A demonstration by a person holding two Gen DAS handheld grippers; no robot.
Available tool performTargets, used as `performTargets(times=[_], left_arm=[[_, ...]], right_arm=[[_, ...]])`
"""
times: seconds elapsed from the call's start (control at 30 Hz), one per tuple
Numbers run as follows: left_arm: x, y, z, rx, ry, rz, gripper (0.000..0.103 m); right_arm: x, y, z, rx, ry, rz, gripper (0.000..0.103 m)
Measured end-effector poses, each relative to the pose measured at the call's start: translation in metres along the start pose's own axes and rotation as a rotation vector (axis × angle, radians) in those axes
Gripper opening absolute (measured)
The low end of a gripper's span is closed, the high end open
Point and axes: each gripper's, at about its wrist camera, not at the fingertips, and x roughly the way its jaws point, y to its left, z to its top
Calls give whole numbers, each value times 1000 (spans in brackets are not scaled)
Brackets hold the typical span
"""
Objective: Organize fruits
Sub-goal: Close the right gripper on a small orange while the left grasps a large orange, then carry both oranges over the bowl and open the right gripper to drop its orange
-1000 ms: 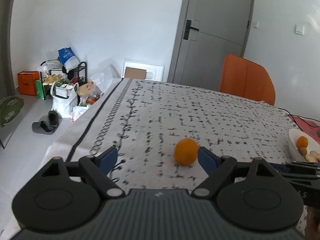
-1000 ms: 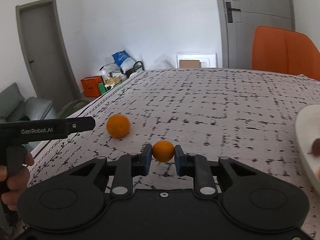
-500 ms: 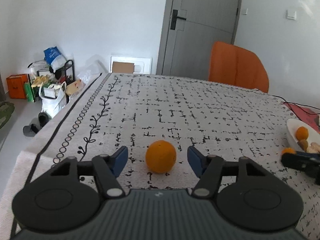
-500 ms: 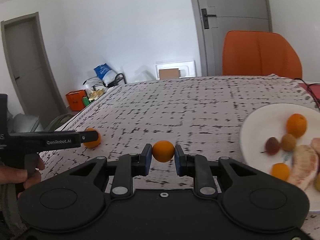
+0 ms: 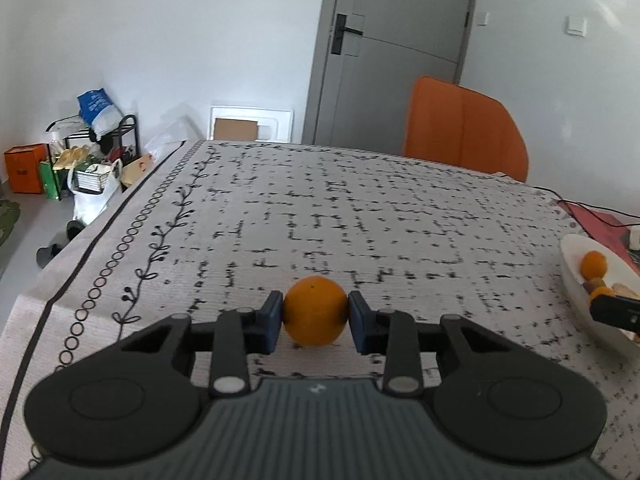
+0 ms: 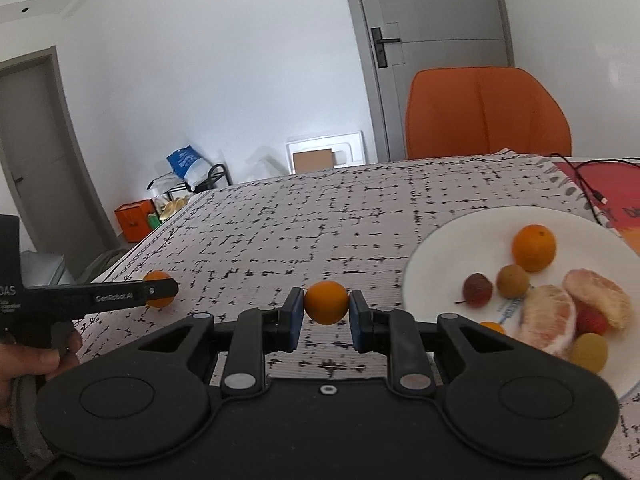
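the left gripper (image 5: 316,317) had both blue pads pressed against a large orange (image 5: 315,311) that sat on the patterned tablecloth (image 5: 360,208). the right gripper (image 6: 326,314) clamped a smaller orange (image 6: 326,302), seemingly lifted off the cloth beside the white plate (image 6: 452,240). only the right wrist view showed the plate's contents clearly: another orange (image 6: 534,248), peeled citrus segments (image 6: 552,320) and small round fruits; the left view caught just its rim.
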Motion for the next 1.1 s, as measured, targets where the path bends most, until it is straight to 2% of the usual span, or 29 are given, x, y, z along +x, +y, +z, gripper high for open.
performTargets(times=[0.57, 1.0, 1.1], left_arm=[[-19, -52, 2, 62, -31, -101, 33], [-22, -82, 1, 95, -36, -143, 33], [-23, -86, 2, 100, -38, -149, 33]], right_arm=[[-22, -38, 0, 45, -57, -86, 22], [-27, -67, 1, 89, -87, -144, 23], [-26, -72, 3, 92, -107, -149, 37]])
